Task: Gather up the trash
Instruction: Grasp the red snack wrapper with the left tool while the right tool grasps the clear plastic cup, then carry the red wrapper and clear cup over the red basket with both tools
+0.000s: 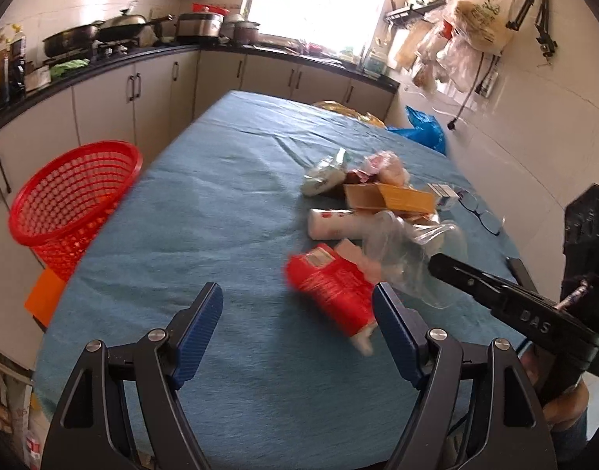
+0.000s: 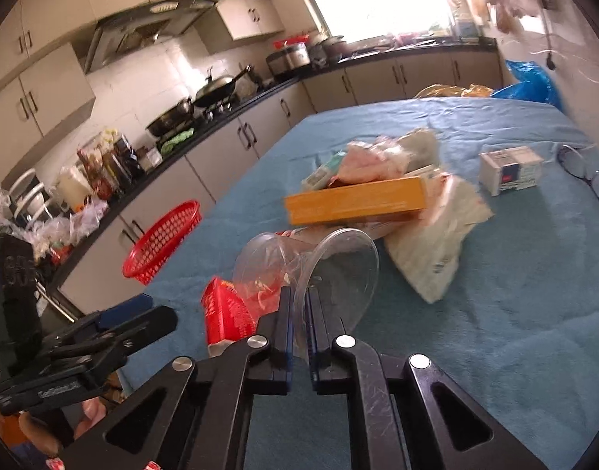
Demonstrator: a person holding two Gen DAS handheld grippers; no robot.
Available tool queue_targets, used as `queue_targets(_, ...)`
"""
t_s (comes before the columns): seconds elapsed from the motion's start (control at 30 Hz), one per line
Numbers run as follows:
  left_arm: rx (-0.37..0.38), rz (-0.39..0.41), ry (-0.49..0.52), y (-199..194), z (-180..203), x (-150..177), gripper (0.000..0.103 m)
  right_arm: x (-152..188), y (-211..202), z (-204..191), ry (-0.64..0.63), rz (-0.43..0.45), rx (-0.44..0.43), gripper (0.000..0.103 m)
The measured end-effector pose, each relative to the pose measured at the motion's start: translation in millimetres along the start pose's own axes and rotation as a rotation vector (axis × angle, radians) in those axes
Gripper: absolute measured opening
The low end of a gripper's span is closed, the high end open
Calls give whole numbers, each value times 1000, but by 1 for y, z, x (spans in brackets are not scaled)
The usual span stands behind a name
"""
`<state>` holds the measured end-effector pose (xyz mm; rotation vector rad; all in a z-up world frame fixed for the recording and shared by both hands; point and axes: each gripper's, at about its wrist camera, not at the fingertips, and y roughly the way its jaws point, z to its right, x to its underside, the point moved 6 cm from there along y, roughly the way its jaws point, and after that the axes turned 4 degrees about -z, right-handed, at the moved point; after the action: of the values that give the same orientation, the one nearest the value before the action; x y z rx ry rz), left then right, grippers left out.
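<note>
A heap of trash lies on the blue-clothed table. My right gripper is shut on the wall of a clear plastic cup, which lies on its side with its mouth toward the camera. In the left wrist view the same gripper comes in from the right, pinching the cup. My left gripper is open. A red packet lies just ahead of it, close to its right finger and well apart from its left one. The red packet lies left of the cup.
A red mesh basket stands off the table's left edge. The heap holds an orange box, a white bag and a white tube. A small white box and glasses lie to the right. Kitchen counters run behind.
</note>
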<state>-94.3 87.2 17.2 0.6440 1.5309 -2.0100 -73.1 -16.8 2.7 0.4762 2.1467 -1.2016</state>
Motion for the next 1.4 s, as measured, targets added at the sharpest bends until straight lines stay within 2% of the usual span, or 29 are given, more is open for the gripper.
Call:
queue_targets(0.07, 17, -25, 6, 7, 7, 0, 78, 2, -13, 6, 4, 30, 21, 6)
queue_targets(0.27, 0, -103, -19, 38, 16, 4, 77, 4, -43, 22, 6, 98, 72, 6)
queue_targets(0.3, 10, -120, -38, 44, 16, 4, 73, 4, -47, 22, 1, 108, 78, 6)
queue_targets(0.33, 17, -128, -50, 47, 14, 5, 63, 4, -49, 22, -1, 112, 80, 6)
queue_targets(0.37, 22, -137, -61, 51, 14, 5, 57, 4, -50, 22, -2, 115, 79, 6)
queue_targets(0.43, 22, -158, -66, 60, 15, 6, 32, 4, -52, 22, -3, 119, 76, 6)
queue_targets(0.53, 21, -157, -62, 63, 16, 8, 23, 7, -54, 25, -1, 123, 75, 6)
queue_targets(0.7, -14, -93, -14, 51, 20, 6, 17, 8, -54, 23, -5, 123, 75, 6)
queue_targets(0.93, -69, -9, 20, 28, 11, -2, 17, 6, -52, 11, -33, 119, 74, 6)
queue_targets(1.4, -140, 94, -18, -6, -27, -24, 17, -6, -32, -23, -105, 81, 42, 6)
